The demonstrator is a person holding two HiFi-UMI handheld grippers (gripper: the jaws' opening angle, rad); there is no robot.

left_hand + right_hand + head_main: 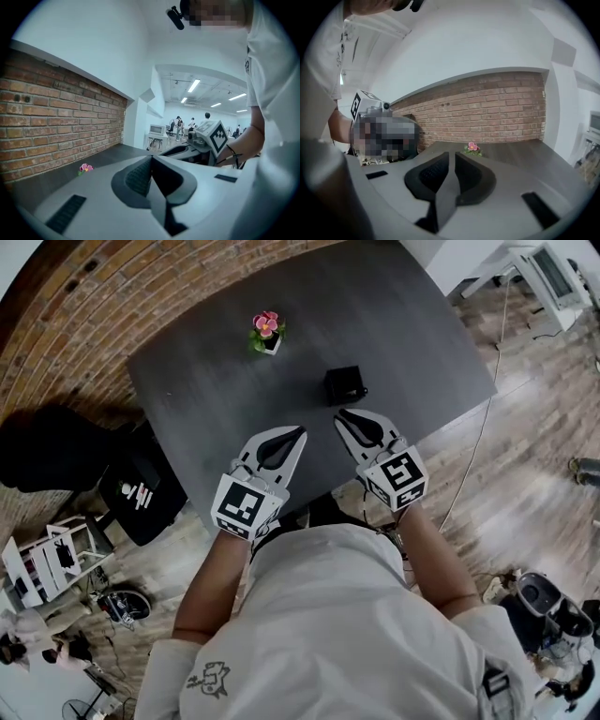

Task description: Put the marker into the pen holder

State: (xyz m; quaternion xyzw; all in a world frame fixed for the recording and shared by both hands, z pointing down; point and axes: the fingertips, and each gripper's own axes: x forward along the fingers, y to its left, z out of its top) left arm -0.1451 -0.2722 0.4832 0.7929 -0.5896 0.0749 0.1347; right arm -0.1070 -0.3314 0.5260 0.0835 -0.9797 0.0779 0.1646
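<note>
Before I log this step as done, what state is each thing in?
Left gripper: shut, empty.
Right gripper: shut, empty.
Pen holder: upright on the table; contents too small to tell.
Flower pot: upright, near the table's far edge.

On table (187,409): flower pot (267,332) at far side, pen holder (344,384) to its right & nearer.
</note>
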